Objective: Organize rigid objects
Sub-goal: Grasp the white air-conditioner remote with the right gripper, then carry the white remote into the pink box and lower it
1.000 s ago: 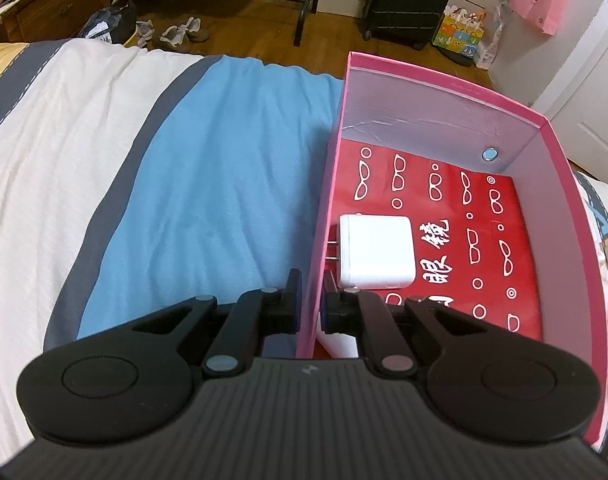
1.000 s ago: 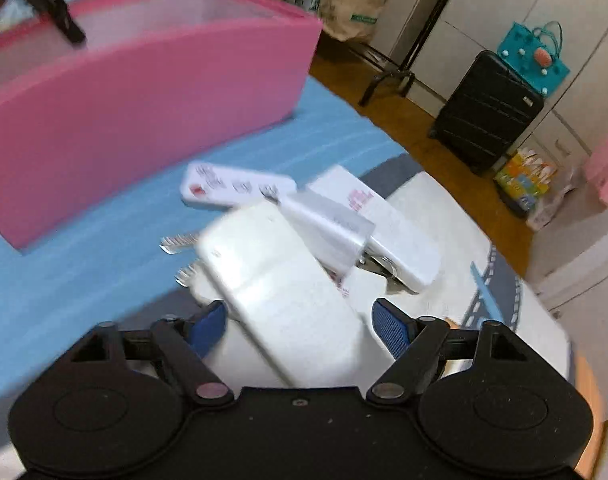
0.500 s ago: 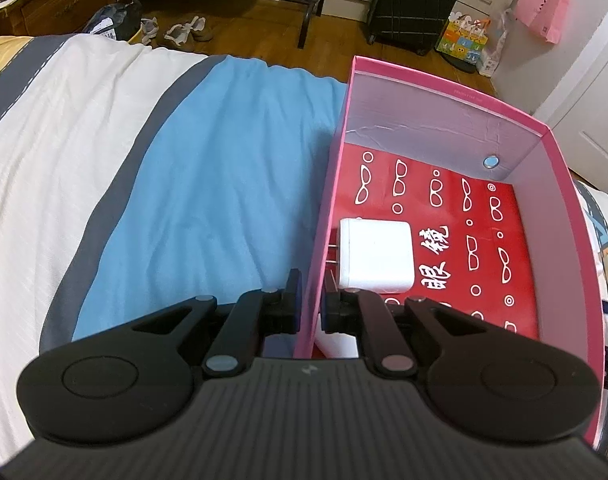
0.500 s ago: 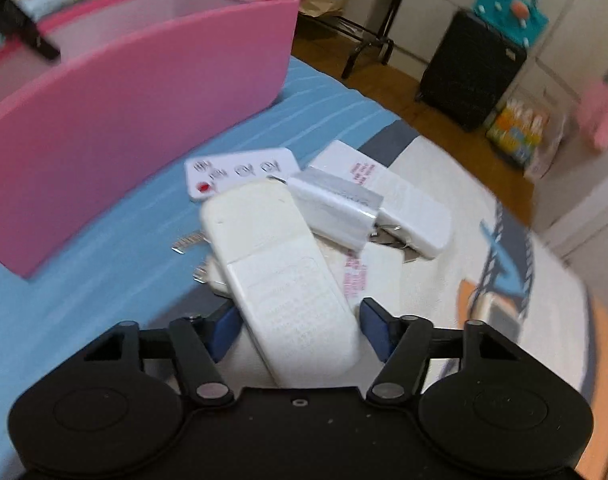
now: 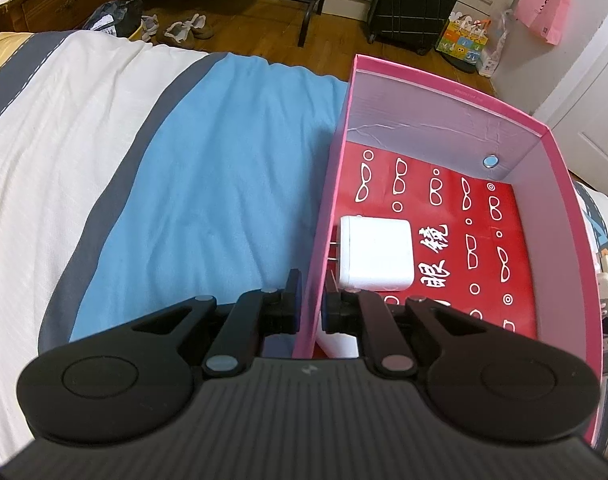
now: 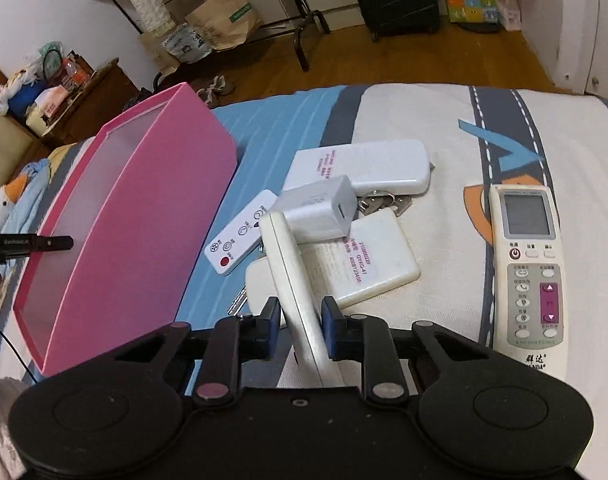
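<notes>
The pink box [image 5: 444,98] sits on the bed, open at the top, with matte pale inner walls and a glossy red floor printed with white glasses shapes. Inside, just ahead of the left gripper [image 5: 308,300], lies a white square charger [image 5: 376,254], smooth plastic, its metal prongs pointing at the box's left wall. A small round silver disc [image 5: 490,161] is on the far wall. The left gripper is clamped on that left wall, one finger outside, one inside.

The right gripper [image 6: 301,322] is clenched on a long white remote [image 6: 293,280], turned on its edge, tilted up and forward. Just ahead of it a white boxy charger [image 6: 318,212] rests on a pile: a flat cream rounded slab [image 6: 368,264], a thin white card remote with a red button [image 6: 239,234], a longer white slab [image 6: 368,168] and metal keys [image 6: 384,202]. To the gripper's right a cream air-conditioner remote [image 6: 530,276] lies flat on the striped bedsheet [image 6: 436,120]. To its left stands the box's pink outer wall.
</notes>
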The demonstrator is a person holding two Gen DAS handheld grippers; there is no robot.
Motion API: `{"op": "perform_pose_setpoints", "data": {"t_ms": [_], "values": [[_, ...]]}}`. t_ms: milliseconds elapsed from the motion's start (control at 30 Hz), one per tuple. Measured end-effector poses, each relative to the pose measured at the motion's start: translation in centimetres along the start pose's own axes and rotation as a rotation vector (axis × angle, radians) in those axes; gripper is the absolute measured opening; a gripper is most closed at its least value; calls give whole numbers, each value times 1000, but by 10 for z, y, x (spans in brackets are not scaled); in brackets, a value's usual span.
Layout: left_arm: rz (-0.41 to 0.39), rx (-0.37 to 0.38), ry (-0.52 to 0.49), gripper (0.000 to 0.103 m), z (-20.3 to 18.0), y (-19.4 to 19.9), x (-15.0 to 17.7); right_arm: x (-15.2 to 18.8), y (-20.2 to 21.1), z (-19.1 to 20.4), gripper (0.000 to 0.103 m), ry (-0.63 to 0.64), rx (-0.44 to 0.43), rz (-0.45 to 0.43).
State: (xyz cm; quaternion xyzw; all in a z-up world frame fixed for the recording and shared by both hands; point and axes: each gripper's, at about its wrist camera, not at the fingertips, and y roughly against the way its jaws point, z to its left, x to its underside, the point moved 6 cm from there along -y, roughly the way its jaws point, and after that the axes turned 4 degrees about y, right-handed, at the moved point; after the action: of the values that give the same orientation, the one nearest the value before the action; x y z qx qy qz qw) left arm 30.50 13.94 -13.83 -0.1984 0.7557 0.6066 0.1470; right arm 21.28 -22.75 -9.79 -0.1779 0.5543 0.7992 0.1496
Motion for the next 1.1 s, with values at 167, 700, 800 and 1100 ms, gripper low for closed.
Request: {"op": "perform_pose_setpoints", "data": {"t_ms": [167,700,800,1100], "values": [[-11,-3,-17,7,-2,1,2,-4,-11,8,26,84,-3,11],[32,15,-23,4,0,-4,3,-5,45,24,21,-16,-68,-163],[24,6,-35,4,-3,-4,4,-11,66,35,21,-20,-88,-211],[34,22,-27,5,-1,-3,2,-52,86,123,21,-6,-333,-271]]}}
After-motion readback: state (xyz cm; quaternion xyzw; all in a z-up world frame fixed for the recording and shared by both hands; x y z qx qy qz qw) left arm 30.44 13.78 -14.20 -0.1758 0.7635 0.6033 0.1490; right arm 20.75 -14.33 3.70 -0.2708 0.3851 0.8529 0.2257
